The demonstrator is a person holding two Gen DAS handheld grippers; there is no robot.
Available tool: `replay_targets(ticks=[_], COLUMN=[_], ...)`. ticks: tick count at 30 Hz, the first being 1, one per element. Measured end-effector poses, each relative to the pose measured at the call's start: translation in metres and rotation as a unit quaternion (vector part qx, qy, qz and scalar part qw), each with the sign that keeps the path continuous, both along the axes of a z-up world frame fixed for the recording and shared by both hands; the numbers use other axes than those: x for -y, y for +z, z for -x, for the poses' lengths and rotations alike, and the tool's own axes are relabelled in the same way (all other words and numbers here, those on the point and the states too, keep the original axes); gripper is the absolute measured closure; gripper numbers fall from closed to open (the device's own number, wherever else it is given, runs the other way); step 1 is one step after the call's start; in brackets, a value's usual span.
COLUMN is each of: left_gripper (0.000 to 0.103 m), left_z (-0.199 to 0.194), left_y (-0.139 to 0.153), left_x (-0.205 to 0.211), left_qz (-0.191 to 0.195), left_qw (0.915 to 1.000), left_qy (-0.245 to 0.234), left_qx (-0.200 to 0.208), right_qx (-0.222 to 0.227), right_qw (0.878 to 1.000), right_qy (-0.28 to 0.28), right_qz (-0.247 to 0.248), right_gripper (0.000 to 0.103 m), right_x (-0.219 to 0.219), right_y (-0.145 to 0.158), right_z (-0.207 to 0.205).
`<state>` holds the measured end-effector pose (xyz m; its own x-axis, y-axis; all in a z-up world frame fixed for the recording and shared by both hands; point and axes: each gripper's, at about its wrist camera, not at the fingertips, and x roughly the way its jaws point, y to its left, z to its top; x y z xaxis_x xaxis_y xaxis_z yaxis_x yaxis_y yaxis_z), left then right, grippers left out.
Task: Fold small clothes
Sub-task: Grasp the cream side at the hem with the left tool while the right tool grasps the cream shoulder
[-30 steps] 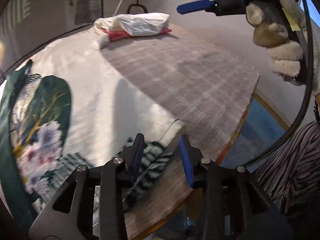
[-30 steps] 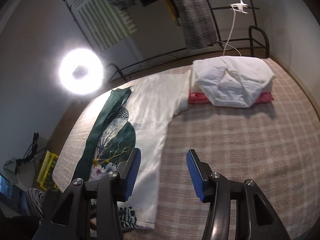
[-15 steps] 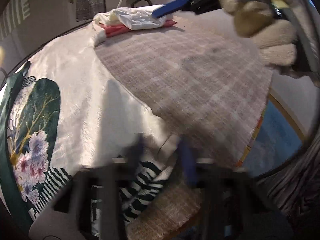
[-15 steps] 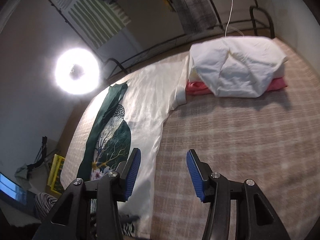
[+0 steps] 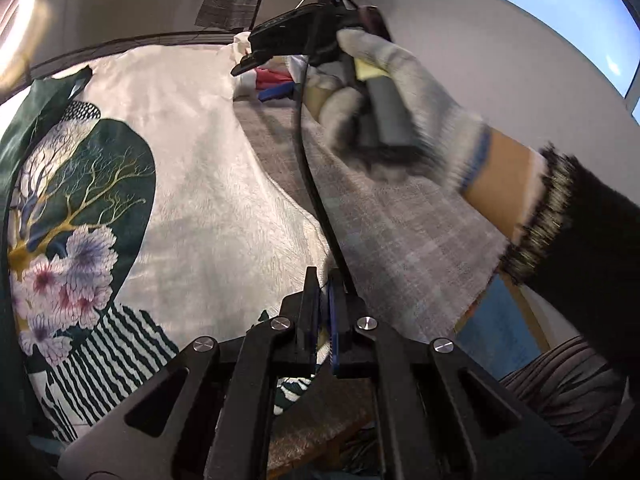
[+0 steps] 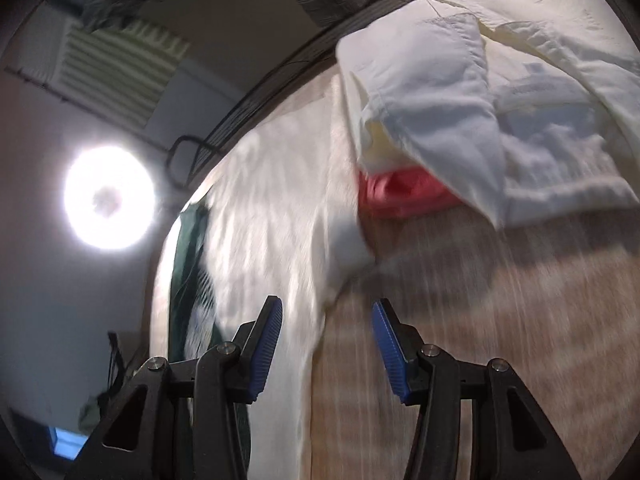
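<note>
While only the right wrist view shows the ring light (image 6: pixel 109 197), the left gripper (image 5: pixel 323 280) pinches the printed cream garment's (image 5: pixel 208 184) 5 o'clock corner; garment runs lengthwise toward 12 on the plaid cloth (image 5: pixel 400 232); right gripper (image 6: pixel 326 320) half-open, empty.

The printed garment (image 5: pixel 208 184) is cream cloth with a faint sheen and a fine crinkled weave; its green, floral and striped print looks matt. The table cover (image 5: pixel 400 240) is a coarse woven checked cloth in grey-beige, dull and slightly fuzzy. The folded white clothes (image 6: pixel 520 100) are soft, matt cotton-like fabric with stitched seams, over a pink cloth (image 6: pixel 400 196) layer. The left gripper (image 5: pixel 324 292) is matt black plastic with shiny metal screw heads; the right gripper (image 6: pixel 326 332) has ribbed blue pads (image 6: pixel 268 344) that look rubbery. The hand (image 5: pixel 400 92) wears a knitted, fuzzy grey glove. The sleeve (image 5: pixel 580 232) is dark, soft knit.
</note>
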<state>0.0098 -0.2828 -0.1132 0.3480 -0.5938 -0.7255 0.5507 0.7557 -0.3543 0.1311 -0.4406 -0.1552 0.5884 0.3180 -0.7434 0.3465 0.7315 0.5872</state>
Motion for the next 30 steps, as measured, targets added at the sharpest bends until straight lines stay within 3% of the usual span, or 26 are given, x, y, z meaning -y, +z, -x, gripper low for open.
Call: replay_targets(ticks=[4,6,7,9,11,14,20,23,26,28,29,30], left_gripper=[0.101,0.101,0.101,0.101,0.101,0.101,0.102,0.102,0.101,0.102,0.101,0.102], left_z=[0.000,0.000,-0.001,-0.003,-0.005,-0.006,-0.009,-0.012,-0.013,-0.014,-0.016,-0.016], left_y=[-0.001,0.000,0.000,0.000,0.000,0.000,-0.005,-0.009,-0.010,-0.011,-0.012,-0.013], left_x=[-0.010,-0.014,-0.017,-0.021,-0.027,-0.046,-0.068,-0.075,-0.081,-0.082,-0.083,-0.084], left_qz=[0.011,0.016,0.019,0.028,0.038,0.061,0.075,0.086,0.090,0.087,0.087,0.087], left_qw=[0.9998,0.9997,0.9996,0.9992,0.9985,0.9963,0.9938,0.9919,0.9915,0.9920,0.9920,0.9920], left_qy=[0.012,0.016,0.018,0.025,0.033,0.048,0.067,0.073,0.074,0.074,0.073,0.074], left_qx=[-0.007,-0.009,-0.009,-0.013,-0.022,-0.037,-0.048,-0.058,-0.057,-0.054,-0.055,-0.054], right_qx=[-0.007,-0.011,-0.012,-0.011,-0.007,0.004,0.010,0.007,0.000,-0.016,-0.031,-0.046], right_qw=[1.000,0.999,0.999,0.999,0.999,0.996,0.994,0.994,0.993,0.992,0.992,0.990], right_qy=[-0.025,-0.030,-0.030,-0.028,-0.025,-0.015,0.002,-0.009,-0.018,-0.033,-0.039,-0.045], right_qz=[0.011,0.017,0.015,0.020,0.044,0.084,0.108,0.109,0.116,0.121,0.120,0.124], right_gripper=[0.056,0.073,0.077,0.096,0.101,0.103,0.103,0.083,0.083,0.063,0.038,0.035], right_x=[0.001,0.000,-0.001,-0.006,-0.012,-0.024,-0.048,-0.048,-0.045,-0.042,-0.042,-0.041], right_y=[-0.006,-0.008,-0.009,-0.009,-0.002,0.016,0.040,0.045,0.046,0.044,0.041,0.037], right_z=[-0.022,-0.030,-0.034,-0.041,-0.047,-0.054,-0.070,-0.066,-0.065,-0.064,-0.065,-0.065])
